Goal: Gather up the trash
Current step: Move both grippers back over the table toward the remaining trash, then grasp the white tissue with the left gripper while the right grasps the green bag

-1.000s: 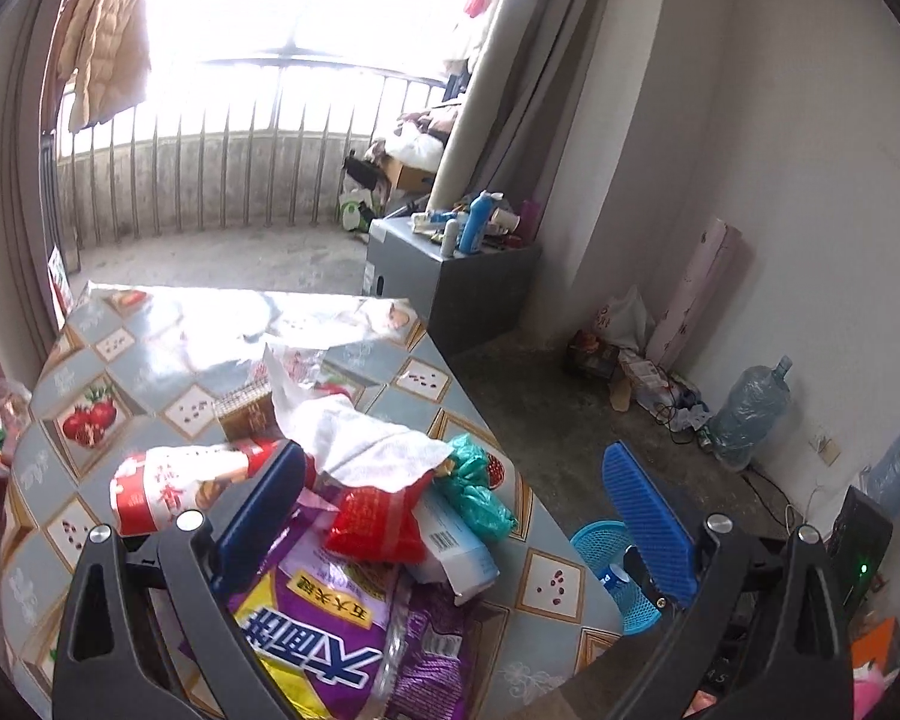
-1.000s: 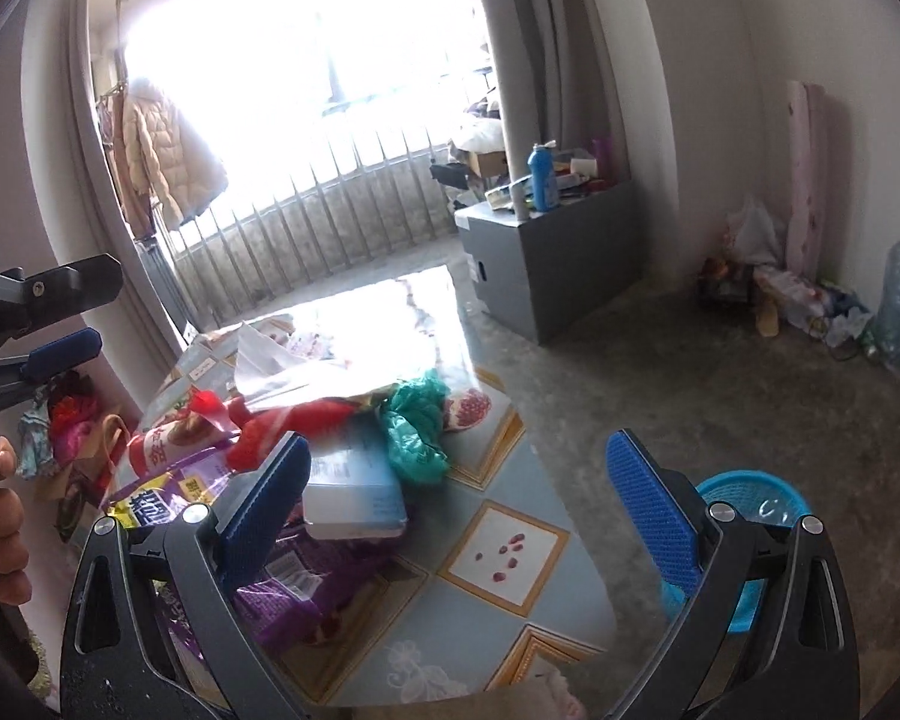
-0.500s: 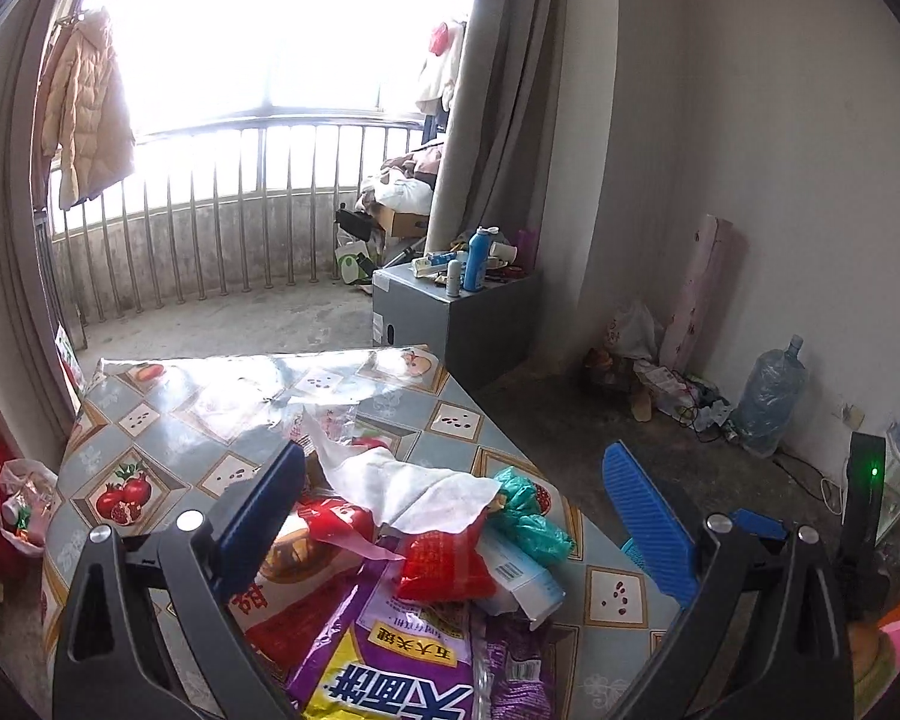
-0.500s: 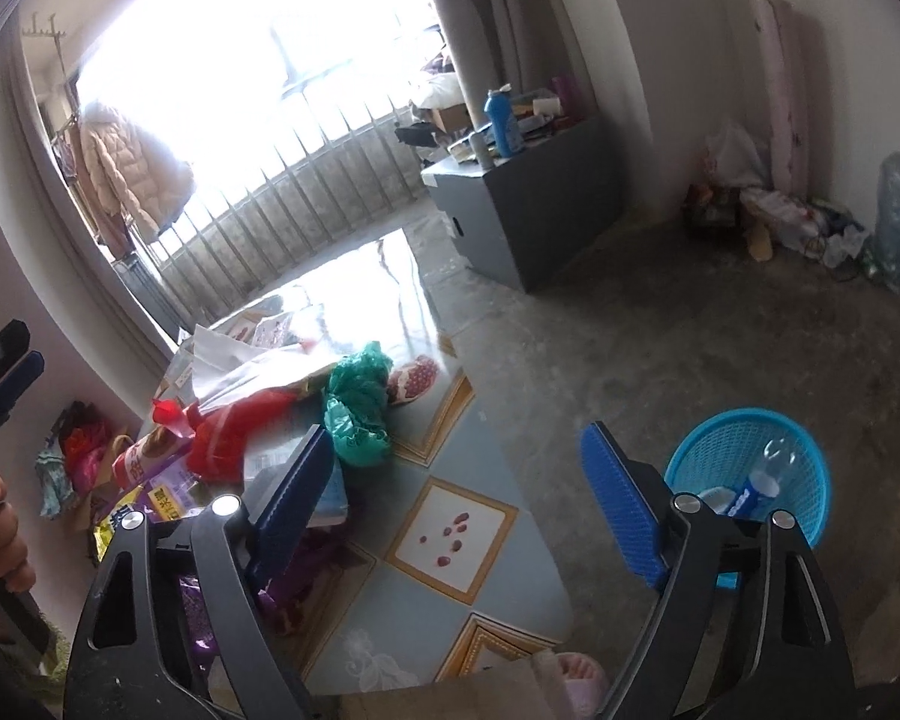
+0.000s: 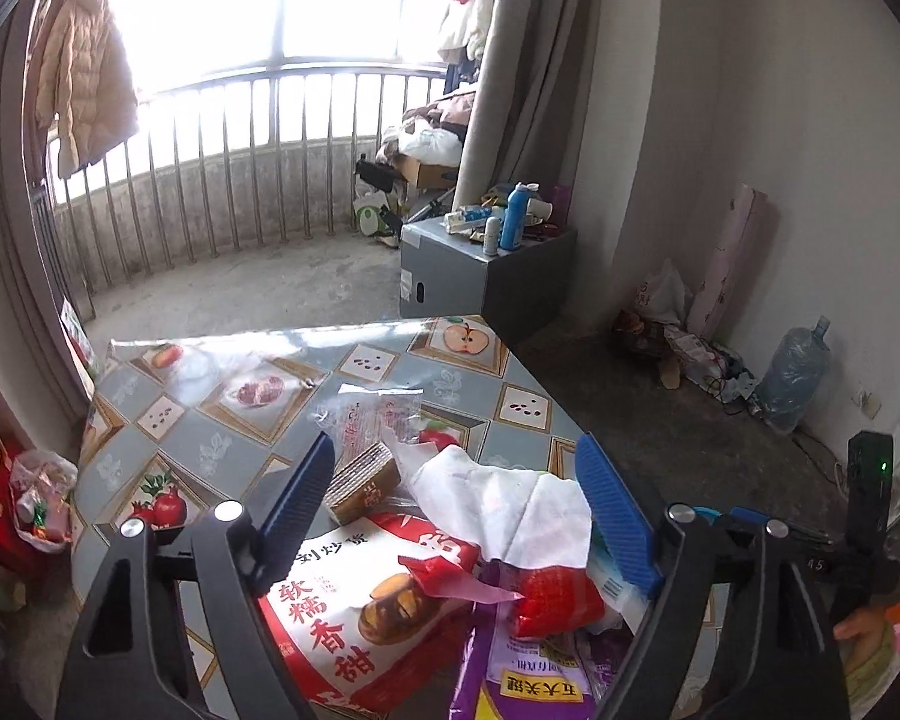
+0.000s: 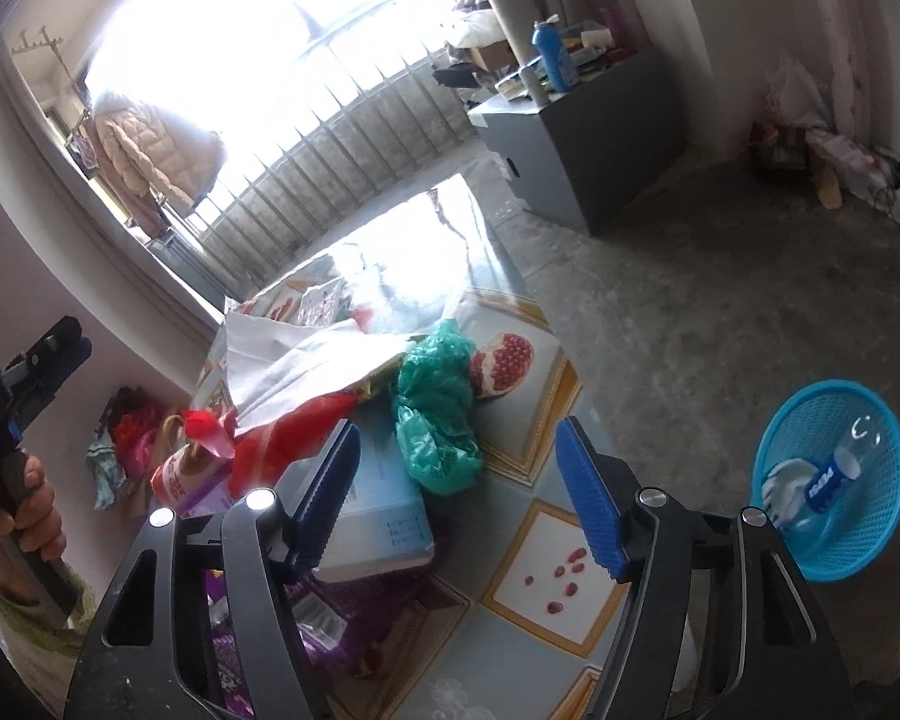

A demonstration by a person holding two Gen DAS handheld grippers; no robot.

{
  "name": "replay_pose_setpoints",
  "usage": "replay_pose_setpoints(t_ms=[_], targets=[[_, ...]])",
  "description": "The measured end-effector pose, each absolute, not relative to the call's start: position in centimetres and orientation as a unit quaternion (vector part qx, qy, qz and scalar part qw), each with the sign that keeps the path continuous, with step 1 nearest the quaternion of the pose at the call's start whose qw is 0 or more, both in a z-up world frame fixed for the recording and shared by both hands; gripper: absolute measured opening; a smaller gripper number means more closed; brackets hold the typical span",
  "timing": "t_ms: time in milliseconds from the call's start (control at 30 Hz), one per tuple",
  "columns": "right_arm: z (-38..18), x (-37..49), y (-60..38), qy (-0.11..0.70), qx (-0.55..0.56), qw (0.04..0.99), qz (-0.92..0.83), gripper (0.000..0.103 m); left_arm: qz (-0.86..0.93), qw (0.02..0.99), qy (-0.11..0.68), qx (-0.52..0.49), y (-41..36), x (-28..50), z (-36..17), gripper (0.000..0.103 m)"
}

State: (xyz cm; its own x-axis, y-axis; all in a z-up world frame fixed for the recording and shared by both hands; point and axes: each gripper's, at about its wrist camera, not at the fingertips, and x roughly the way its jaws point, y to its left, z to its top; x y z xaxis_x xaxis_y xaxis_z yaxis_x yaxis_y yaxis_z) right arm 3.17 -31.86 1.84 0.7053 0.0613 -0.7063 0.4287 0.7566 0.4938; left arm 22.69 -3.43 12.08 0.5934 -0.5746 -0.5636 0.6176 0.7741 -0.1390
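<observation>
Blue basket [image 6: 834, 480] on the floor is only holding a bottle [image 6: 831, 474] so far, while wrappers [image 5: 354, 612], tissue [image 5: 498, 498] and a green bag [image 6: 435, 414] are still sitting on the table [image 6: 540, 588]. Both the left gripper [image 5: 459, 498] and right gripper [image 6: 456, 492] have just been closing, nothing pinched yet.

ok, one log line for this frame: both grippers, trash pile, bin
left gripper: closing, over white tissue, no grip | right gripper: closing, empty, near green bag | blue basket: on floor, holds bottle
</observation>
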Motion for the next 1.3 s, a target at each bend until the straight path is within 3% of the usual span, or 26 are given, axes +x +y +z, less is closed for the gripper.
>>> replay_pose_setpoints(t_ms=[367,667,1000,1300], targets=[[1.7,9.0,-33.5,0.400,0.347,0.846,-0.061,0.061,-0.350,0.836,0.423,0.009,-6.1,31.2,6.4,0.056],[-2.0,11.9,-34.7,0.458,0.408,0.789,-0.037,0.057,-0.344,0.817,0.462,0.021,-7.4,33.5,3.1,0.046],[-3.2,12.6,-34.9,0.472,0.443,0.762,-0.026,0.035,-0.313,0.818,0.478,0.062,-8.6,36.0,0.5,0.031],[-2.7,12.6,-35.5,0.461,0.451,0.764,-0.030,0.024,-0.320,0.822,0.469,0.051,-8.3,36.3,0.4,0.005]])
